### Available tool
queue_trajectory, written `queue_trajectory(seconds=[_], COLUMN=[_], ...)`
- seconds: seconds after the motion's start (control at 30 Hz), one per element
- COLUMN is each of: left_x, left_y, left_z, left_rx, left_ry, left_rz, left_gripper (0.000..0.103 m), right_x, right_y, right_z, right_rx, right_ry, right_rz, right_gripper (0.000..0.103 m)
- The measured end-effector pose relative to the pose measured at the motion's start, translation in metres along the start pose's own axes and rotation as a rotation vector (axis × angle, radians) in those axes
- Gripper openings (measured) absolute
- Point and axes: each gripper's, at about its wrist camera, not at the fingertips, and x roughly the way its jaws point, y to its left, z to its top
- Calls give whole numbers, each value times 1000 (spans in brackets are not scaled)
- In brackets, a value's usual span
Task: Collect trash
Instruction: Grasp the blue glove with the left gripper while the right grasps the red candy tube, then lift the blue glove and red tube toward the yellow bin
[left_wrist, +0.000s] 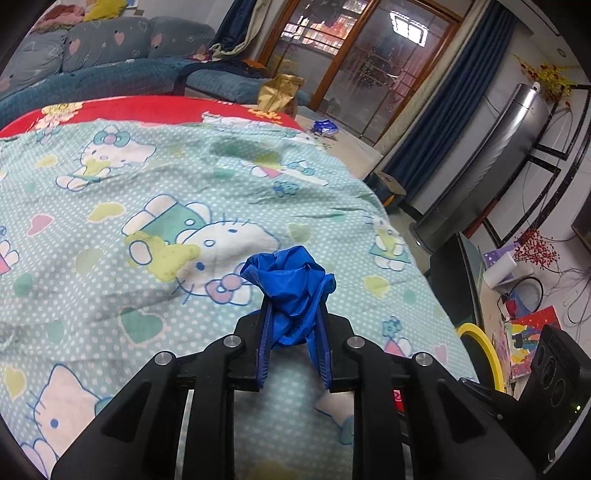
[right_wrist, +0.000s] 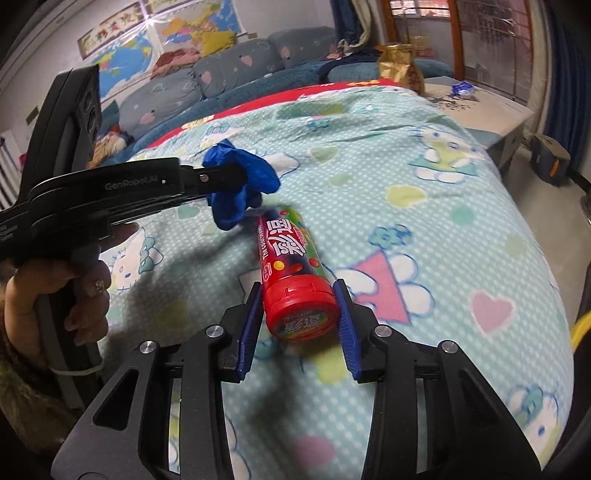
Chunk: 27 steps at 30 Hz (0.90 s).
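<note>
Because trash is being cleared from the sheet (left_wrist: 155, 192), a blue glove (left_wrist: 291, 291) is pinched in the left gripper (left_wrist: 294, 325), while a candy tube (right_wrist: 295, 273) lying there is clamped at its cap by the right gripper (right_wrist: 299, 314).

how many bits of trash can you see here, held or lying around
3: a crumpled blue glove in the left gripper, a red-capped candy tube between the right gripper fingers, a blue wrapper on the far table. Others may be hidden.

I count one blue glove (left_wrist: 290, 291), one candy tube (right_wrist: 293, 273), one gold bag (right_wrist: 399, 66), one blue wrapper (right_wrist: 462, 88), and two hand-held grippers: left (left_wrist: 293, 314), right (right_wrist: 297, 314).
</note>
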Motion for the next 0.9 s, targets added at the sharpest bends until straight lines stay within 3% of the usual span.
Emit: queue_trajectory(seconds=[0.9], left_x=[-31], left_y=[-83], left_z=[-15], left_rx=[138], left_ry=[-30], left_rz=[-102], left_gripper=[20], right_x=[-101], right_y=[-54], right_z=[-27], right_rx=[174], right_ry=[-173], right_rz=[-95], right_gripper=[28])
